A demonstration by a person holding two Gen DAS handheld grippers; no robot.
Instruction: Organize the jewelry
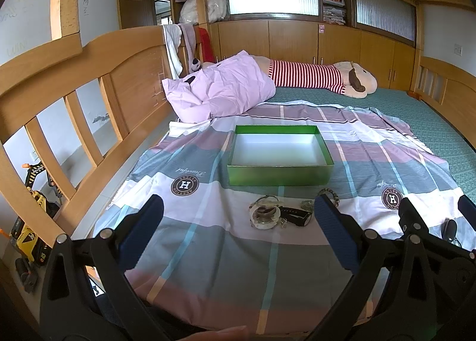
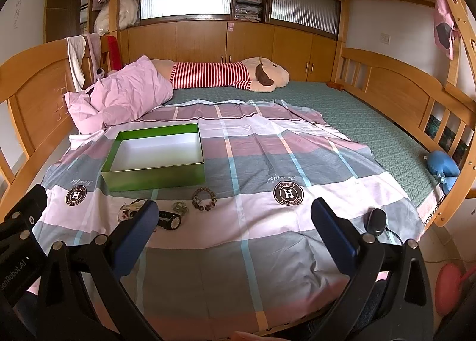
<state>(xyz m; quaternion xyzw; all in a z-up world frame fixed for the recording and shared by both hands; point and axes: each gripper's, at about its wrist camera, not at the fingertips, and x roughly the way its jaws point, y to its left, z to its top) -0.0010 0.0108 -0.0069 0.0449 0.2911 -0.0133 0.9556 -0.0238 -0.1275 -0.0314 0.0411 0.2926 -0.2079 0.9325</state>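
Note:
An open green box (image 1: 279, 174) with a white inside stands on the checked sheet; it also shows in the right wrist view (image 2: 154, 176). In front of it lie a pale bangle pile (image 1: 264, 216), a black watch (image 1: 296, 216) and a bead bracelet (image 1: 328, 193). The right wrist view shows the bead bracelet (image 2: 204, 199), a small metal piece (image 2: 180, 208), the watch (image 2: 169, 220) and the bangles (image 2: 129, 210). My left gripper (image 1: 238, 213) is open, held short of the jewelry. My right gripper (image 2: 235, 216) is open, to the right of the jewelry.
A pink pillow (image 1: 220, 88) and a striped plush toy (image 1: 321, 76) lie at the back of the bed. Wooden rails (image 1: 89, 79) run along the left. A black mouse-like object (image 2: 375, 221) and a blue plush (image 2: 443, 167) lie at right.

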